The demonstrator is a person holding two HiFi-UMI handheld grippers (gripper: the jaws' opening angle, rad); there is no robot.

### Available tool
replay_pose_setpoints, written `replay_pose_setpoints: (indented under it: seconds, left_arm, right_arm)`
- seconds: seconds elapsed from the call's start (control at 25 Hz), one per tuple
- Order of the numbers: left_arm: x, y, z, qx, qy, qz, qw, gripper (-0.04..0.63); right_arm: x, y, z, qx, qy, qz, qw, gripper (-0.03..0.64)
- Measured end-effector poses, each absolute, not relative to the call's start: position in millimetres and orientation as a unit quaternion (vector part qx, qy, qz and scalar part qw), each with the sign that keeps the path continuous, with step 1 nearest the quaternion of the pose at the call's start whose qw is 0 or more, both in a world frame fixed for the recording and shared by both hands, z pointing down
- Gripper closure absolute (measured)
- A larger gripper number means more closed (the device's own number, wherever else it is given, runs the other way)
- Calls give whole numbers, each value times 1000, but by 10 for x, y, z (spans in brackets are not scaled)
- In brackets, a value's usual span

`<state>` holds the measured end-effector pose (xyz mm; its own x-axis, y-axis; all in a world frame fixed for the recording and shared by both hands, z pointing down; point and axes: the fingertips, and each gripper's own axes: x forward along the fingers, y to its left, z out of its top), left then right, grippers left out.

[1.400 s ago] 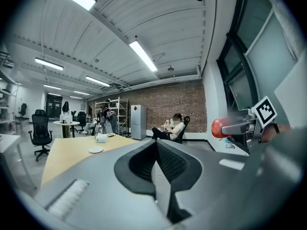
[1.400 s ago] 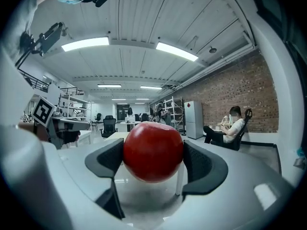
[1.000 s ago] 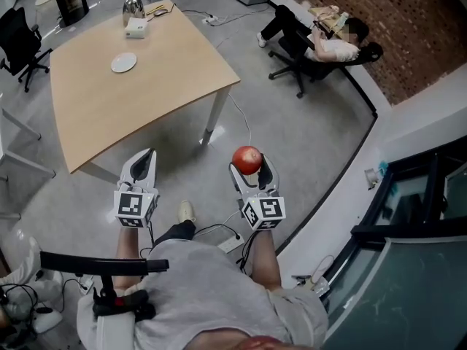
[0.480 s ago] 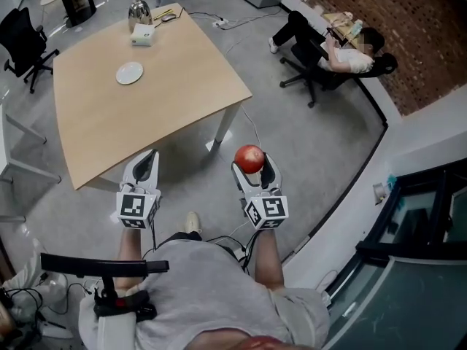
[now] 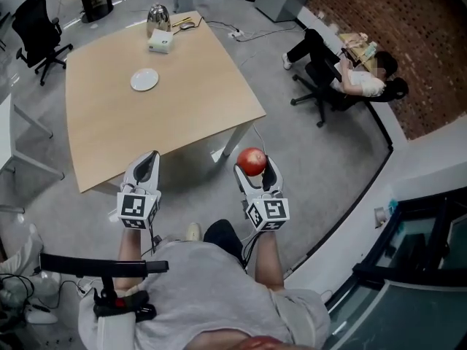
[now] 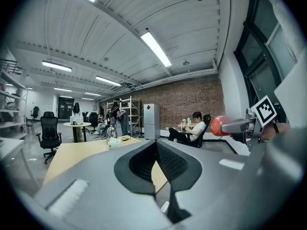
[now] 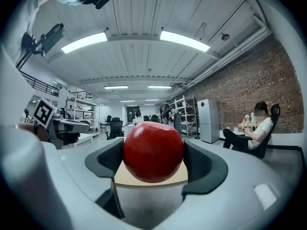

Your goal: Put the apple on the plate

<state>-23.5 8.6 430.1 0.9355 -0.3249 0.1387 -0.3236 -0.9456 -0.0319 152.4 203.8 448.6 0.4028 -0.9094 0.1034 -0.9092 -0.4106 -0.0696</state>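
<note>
A red apple (image 5: 252, 161) (image 7: 153, 151) sits clamped between the jaws of my right gripper (image 5: 252, 168), held in the air over the grey floor, short of the table's near right corner. The small white plate (image 5: 144, 79) lies on the far half of the wooden table (image 5: 182, 100). My left gripper (image 5: 144, 168) hovers at the table's near edge with its jaws pressed together and nothing in them. In the left gripper view the apple (image 6: 218, 126) shows at the right, with the table (image 6: 76, 153) ahead.
A metal kettle (image 5: 157, 17) and a white box (image 5: 160, 43) stand at the table's far edge. A person sits in a chair (image 5: 343, 79) at the right by the brick wall. A black office chair (image 5: 36, 31) stands at the far left. Cables run across the floor.
The table and plate have slid nearer and to the right in the head view as I walk toward them. Both grippers keep their pose, the apple still held.
</note>
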Motion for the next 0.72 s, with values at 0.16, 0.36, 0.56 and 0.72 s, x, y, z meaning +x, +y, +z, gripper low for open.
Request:
replay_pose_setpoints:
  seconds: [0.16,0.36,0.56,0.72]
  left_arm:
    - [-277,-157,4316,-979,189,-75,2,575]
    - [-335,-418,4338,-972,223,-75,-1,575]
    - [-303,-718,4393,-962,263,-76,-8,575]
    - [-253,-952,4431,-953,291,-79,-15,575]
  right_arm:
    - [1610,1727,4505,-826,559,-65,1,224]
    - [1727,1305,4511,-807,587,-64,1,224]
    - [1915,834,4575,-784,617,-70,-5,224]
    - [2072,428,4567,-765,641,-68,-11,224]
